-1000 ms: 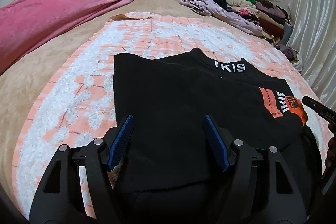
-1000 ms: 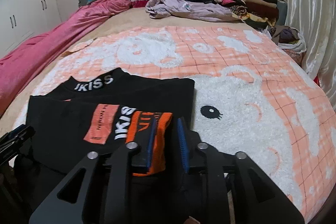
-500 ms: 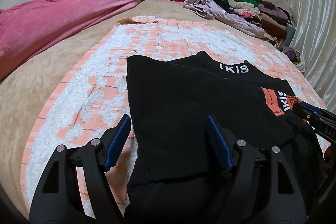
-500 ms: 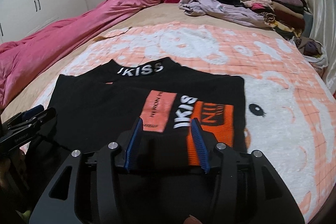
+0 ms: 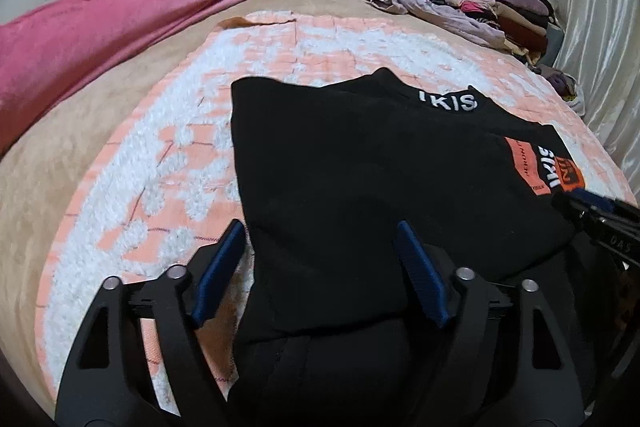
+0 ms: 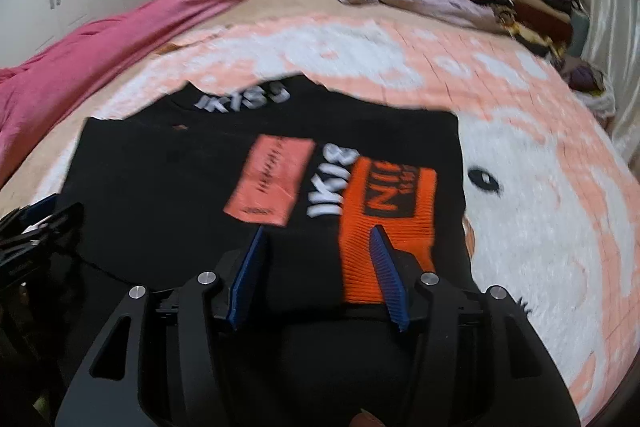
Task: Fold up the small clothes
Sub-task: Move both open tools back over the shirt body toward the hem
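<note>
Slack is your risk: both tools, left [image 5: 318, 267] and right [image 6: 318, 269], are opening clear of the shirt [image 5: 360, 187], so a careless regrasp could drag its fold loose.

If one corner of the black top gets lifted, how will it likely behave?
The black top will probably drape limply, since it lies flat in soft folded layers. It looks light and thin. On the fuzzy blanket it would likely bunch rather than slide when pushed.
</note>
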Available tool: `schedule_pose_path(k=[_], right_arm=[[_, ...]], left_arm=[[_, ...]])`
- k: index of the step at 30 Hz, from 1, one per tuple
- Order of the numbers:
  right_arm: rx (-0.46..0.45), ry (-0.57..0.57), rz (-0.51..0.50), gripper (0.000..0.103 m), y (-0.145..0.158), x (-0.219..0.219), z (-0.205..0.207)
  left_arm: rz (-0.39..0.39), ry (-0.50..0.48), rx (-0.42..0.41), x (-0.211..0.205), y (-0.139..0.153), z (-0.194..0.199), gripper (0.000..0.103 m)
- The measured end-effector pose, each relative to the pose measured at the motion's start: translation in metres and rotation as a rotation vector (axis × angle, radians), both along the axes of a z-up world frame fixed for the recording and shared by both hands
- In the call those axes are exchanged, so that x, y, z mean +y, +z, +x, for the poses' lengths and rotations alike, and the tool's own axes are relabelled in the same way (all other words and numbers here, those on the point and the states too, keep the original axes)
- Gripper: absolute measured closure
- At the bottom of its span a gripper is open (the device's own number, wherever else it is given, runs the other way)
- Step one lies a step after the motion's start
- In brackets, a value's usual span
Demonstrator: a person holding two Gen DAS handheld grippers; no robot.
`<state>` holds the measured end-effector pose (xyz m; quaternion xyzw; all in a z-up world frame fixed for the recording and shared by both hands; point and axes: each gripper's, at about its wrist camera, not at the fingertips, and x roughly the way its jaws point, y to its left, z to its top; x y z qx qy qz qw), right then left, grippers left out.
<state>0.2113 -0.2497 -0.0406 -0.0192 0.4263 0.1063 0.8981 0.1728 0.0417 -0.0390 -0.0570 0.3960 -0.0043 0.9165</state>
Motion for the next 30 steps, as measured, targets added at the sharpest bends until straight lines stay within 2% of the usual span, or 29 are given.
schedule_pose_path(k=[7,14,21,23,30], right_arm=[[0.005,-0.002,0.037,0.043,-0.001,-0.003,0.0],[-0.017,-0.015,0.064,0.028,0.006,-0.008,-0.004],[-0.021,-0.021,0.068,0.027,0.009,-0.008,-0.008],[-0.024,-0.022,0.069,0.012,0.009,-0.008,-0.009],[-0.045,-0.04,0.084,0.009,0.017,-0.012,-0.012]], left_arm=[[-0.01,0.001,-0.009,0.003,0.001,-0.002,0.03],[-0.02,0.012,-0.026,0.005,0.006,-0.006,0.025],[-0.027,0.028,-0.049,0.01,0.012,-0.012,0.018],[-0.025,0.033,-0.052,0.01,0.013,-0.012,0.016],[-0.038,0.058,-0.078,0.017,0.019,-0.018,0.01]])
